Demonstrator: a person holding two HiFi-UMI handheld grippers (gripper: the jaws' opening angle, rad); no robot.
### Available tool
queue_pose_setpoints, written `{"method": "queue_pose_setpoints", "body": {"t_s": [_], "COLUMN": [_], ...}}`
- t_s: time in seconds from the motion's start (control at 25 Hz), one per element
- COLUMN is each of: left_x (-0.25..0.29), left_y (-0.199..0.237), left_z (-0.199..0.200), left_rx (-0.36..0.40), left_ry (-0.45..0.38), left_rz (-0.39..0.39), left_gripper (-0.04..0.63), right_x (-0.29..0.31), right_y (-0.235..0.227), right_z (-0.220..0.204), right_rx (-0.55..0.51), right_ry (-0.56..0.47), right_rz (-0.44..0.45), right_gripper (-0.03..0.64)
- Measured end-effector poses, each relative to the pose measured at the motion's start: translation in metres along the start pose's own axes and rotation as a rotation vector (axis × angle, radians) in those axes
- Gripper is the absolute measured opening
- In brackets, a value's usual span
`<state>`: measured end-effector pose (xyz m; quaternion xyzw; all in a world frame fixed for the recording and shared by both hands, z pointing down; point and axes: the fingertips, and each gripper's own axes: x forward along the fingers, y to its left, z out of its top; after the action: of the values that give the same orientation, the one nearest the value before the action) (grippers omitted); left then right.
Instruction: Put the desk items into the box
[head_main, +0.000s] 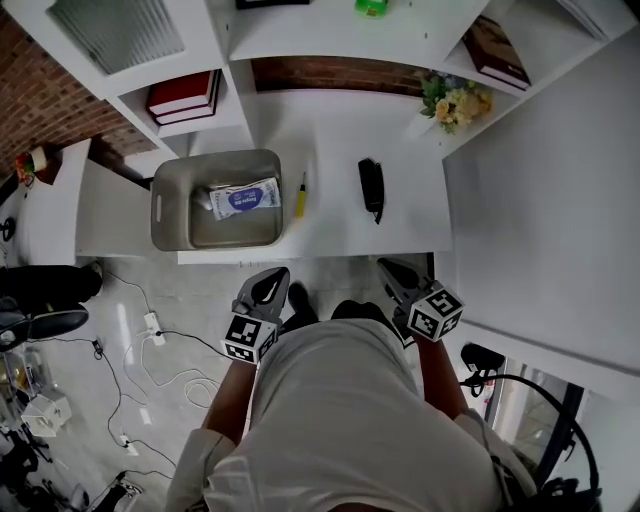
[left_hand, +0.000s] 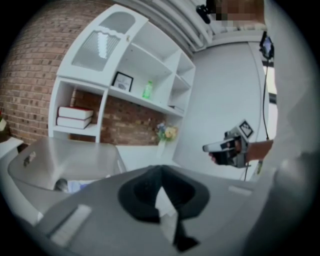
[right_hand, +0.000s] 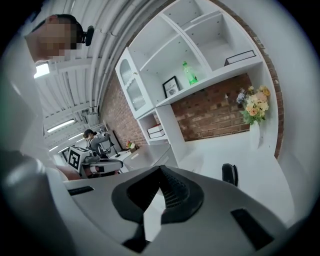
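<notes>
Head view: white desk (head_main: 340, 120) below shelves. Grey box (head_main: 165, 205) at 10 o'clock holds a white packet (head_main: 245, 198). At its 3 o'clock lie a yellow pen (head_main: 300, 196) and a black item (head_main: 371, 186), kind unclear.
Left gripper view: left tongs (left_hand: 160, 185) clenched, empty.
Right gripper view: right tongs (right_hand: 161, 185) likewise.

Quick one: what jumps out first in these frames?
A gray box sits on the left of the white desk, with a white-and-blue packet already inside. Right of it lie a yellow pen and a black stapler, still out. The left claw and right claw hang shut and empty before the near edge.
</notes>
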<state>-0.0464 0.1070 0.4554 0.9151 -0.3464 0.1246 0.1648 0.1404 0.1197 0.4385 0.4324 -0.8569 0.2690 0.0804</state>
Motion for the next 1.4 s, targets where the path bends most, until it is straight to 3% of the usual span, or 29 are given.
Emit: {"method": "queue_pose_setpoints", "body": {"t_s": [0.48,0.88,1.12,1.4], "left_x": [0.046,0.091,0.123,0.172], "left_y": [0.008,0.014,0.03,0.057], "left_z": [0.005,0.008,-0.008,-0.039], "left_rx": [-0.041,-0.091,-0.087,-0.075], "left_ry": [0.018,-0.01,0.022,0.091], "left_rz": [0.018,0.216,0.373,0.47], "left_gripper": [0.002,0.003,0.003,0.003], "right_x": [0.027,0.046,0.048,0.044], "right_y": [-0.032,-0.075,-0.099,-0.124], "right_z": [0.012,0.028,0.024,0.021], "right_rx": [0.004,-0.044,-0.041,-0.036], "right_ry": [0.058,0.149,0.199,0.232], "right_rz": [0.063,0.215,0.26,0.289], "right_gripper": [0.002,0.002,0.002,0.002]}}
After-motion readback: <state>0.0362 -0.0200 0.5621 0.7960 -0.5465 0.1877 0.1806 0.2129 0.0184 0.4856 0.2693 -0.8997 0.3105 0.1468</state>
